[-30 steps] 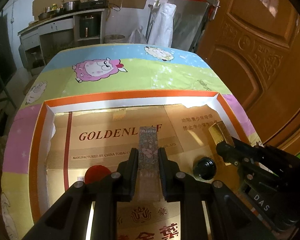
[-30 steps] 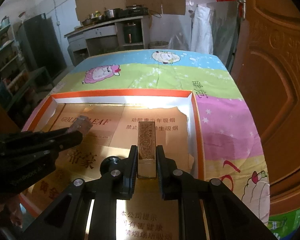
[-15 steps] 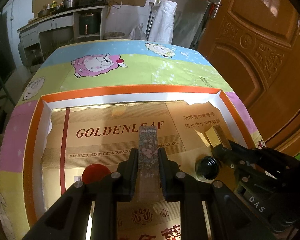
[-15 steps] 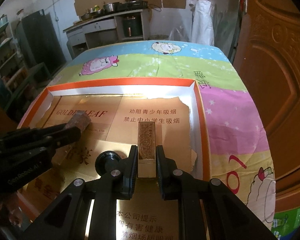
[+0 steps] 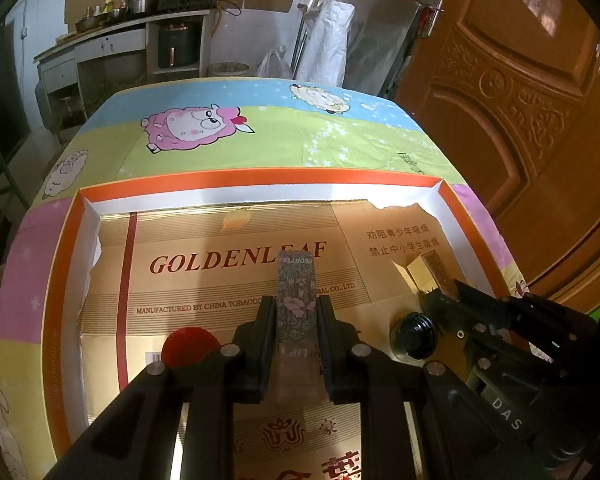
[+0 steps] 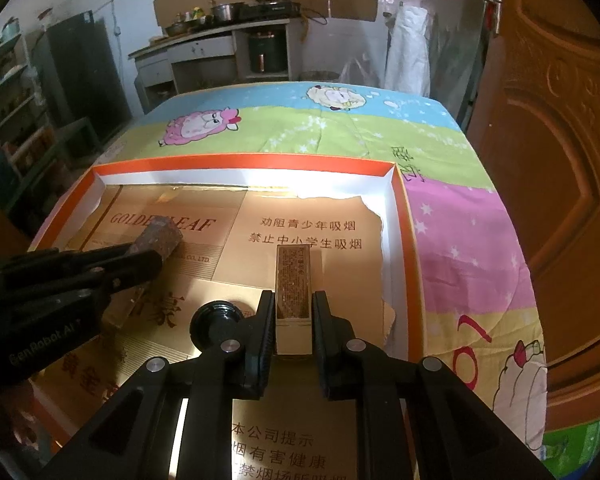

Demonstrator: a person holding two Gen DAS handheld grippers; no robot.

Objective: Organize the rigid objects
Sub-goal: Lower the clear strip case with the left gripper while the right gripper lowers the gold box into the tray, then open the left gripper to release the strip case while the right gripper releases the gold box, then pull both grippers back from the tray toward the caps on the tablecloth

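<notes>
My left gripper (image 5: 292, 308) is shut on a slim floral-patterned box (image 5: 295, 296), held above the orange-rimmed tray (image 5: 260, 178); it also shows in the right wrist view (image 6: 160, 236). My right gripper (image 6: 293, 304) is shut on a slim gold box (image 6: 293, 280), held over the tray's right side; the gold box also shows in the left wrist view (image 5: 432, 268). A black round jar (image 6: 216, 324) stands on the tray's cardboard lining between the two grippers, also seen in the left wrist view (image 5: 414, 336). A red round lid (image 5: 186, 344) lies left of my left gripper.
The tray sits on a table covered by a cartoon sheep cloth (image 5: 260, 132). A brown wooden door (image 5: 520, 100) stands close on the right. A kitchen counter with pots (image 6: 228, 16) is at the back. Dark shelves (image 6: 16, 112) are at the left.
Both grippers have pulled back and risen slightly with their boxes still held; more of the far table now shows. The jar and the red lid have stayed put.
</notes>
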